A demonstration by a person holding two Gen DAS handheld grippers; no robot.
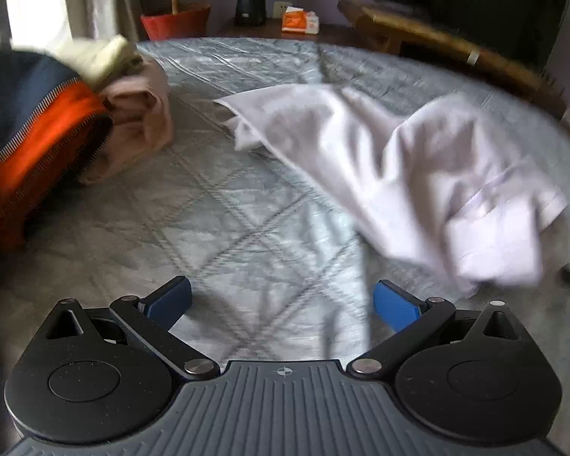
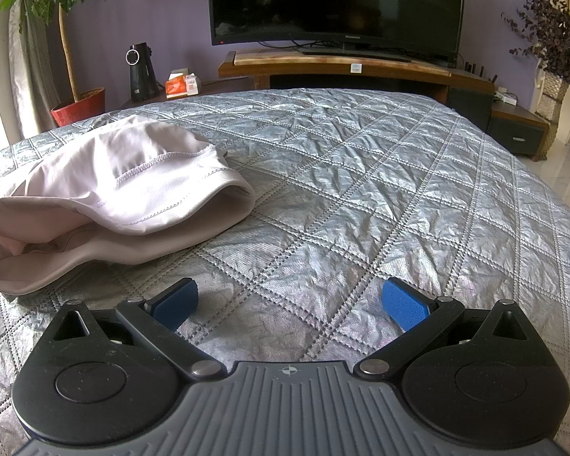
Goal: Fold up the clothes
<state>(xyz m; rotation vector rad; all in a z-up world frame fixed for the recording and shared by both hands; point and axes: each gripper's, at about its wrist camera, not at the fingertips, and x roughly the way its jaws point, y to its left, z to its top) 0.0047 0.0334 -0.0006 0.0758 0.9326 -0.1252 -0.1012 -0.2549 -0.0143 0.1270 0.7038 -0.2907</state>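
Note:
A pale lilac garment (image 1: 418, 174) lies crumpled on the grey quilted bedspread (image 1: 224, 228), ahead and to the right of my left gripper (image 1: 281, 304), which is open and holds nothing. In the right wrist view the same garment (image 2: 106, 190) lies at the left, its stitched hem gaping open. My right gripper (image 2: 290, 304) hovers over bare quilt (image 2: 361, 190), open and holding nothing, with the garment to its front left. The left wrist view is blurred by motion.
A pile of clothes sits at the left: an orange and navy zipped jacket (image 1: 38, 129), a pink garment (image 1: 140, 121) and a cream one (image 1: 106, 57). Beyond the bed are a TV (image 2: 334, 3) on a wooden stand (image 2: 345, 66), a red plant pot (image 2: 79, 108) and a black speaker (image 2: 142, 72).

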